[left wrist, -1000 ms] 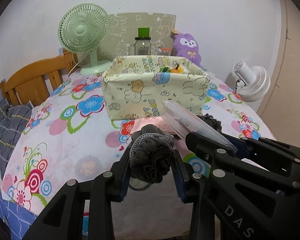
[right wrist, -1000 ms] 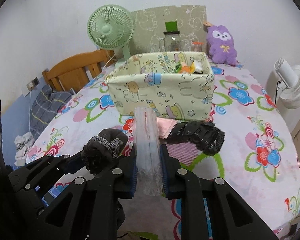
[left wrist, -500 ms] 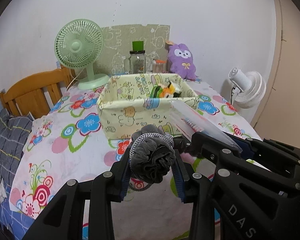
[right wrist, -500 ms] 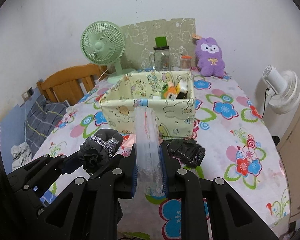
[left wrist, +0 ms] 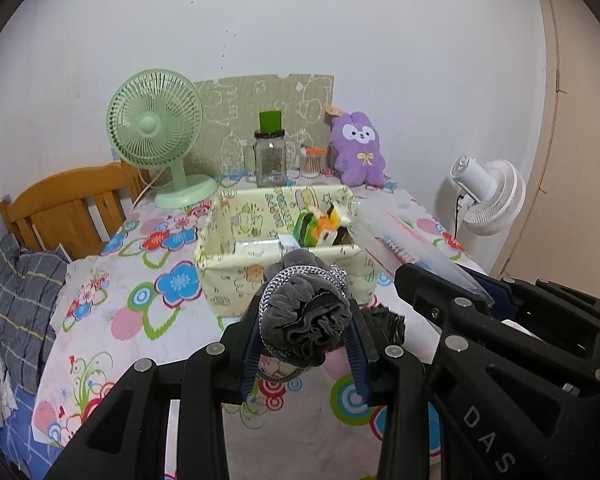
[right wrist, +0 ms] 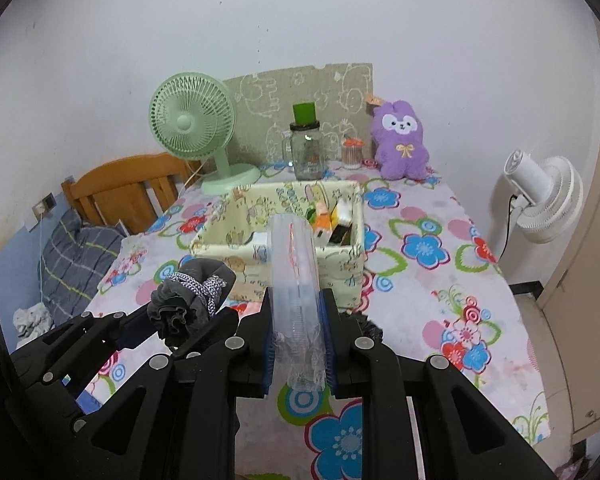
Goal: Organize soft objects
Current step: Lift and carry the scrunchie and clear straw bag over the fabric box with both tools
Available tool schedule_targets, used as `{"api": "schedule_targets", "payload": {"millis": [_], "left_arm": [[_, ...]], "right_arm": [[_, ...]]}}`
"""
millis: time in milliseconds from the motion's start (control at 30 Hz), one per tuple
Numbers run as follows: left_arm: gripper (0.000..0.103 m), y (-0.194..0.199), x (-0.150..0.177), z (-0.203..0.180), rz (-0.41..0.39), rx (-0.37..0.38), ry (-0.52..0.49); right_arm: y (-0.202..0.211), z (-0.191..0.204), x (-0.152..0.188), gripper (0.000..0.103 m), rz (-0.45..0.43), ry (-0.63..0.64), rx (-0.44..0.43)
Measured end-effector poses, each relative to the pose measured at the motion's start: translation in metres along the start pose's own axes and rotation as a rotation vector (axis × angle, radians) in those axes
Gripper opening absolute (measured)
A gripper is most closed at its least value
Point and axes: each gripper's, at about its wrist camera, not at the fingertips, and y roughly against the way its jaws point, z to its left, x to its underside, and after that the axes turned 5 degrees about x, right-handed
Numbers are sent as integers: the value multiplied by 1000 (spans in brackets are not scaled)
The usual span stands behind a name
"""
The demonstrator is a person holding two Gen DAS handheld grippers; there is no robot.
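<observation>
My left gripper (left wrist: pixel 305 334) is shut on a grey scrunchie (left wrist: pixel 304 316) with a silver cord, held above the table in front of the yellow fabric box (left wrist: pixel 236 280). My right gripper (right wrist: pixel 299 338) is shut on a clear plastic bag (right wrist: pixel 296 280), also held in front of the box (right wrist: pixel 340 264). The scrunchie also shows in the right wrist view (right wrist: pixel 188 304), to the left of the bag. The box holds green, orange and white items. A black crumpled bag (left wrist: pixel 386 322) lies on the floral cloth behind the grippers.
A green fan (left wrist: pixel 156 136), a glass jar with a green lid (left wrist: pixel 270 156), a small cup (left wrist: pixel 311 160) and a purple plush (left wrist: pixel 358 148) stand at the back by the wall. A white fan (right wrist: pixel 544 196) is at the right; a wooden chair (left wrist: pixel 68 208) is at the left.
Both grippers have risen and pulled back from the box with their loads, so I see more of the box's inside. Both grips are unchanged.
</observation>
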Motion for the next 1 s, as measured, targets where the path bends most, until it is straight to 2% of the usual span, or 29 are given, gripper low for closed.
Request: {"api": "schedule_targets", "payload": {"millis": [433,1000], "left_arm": [[38,1,-28,2,-31,5,-3],[38,-31,-52,15,-29,-14,12]], "right_arm": [[6,2,-31,22,-34,5,34],[-30,1,-59,22,-28,24,18]]}}
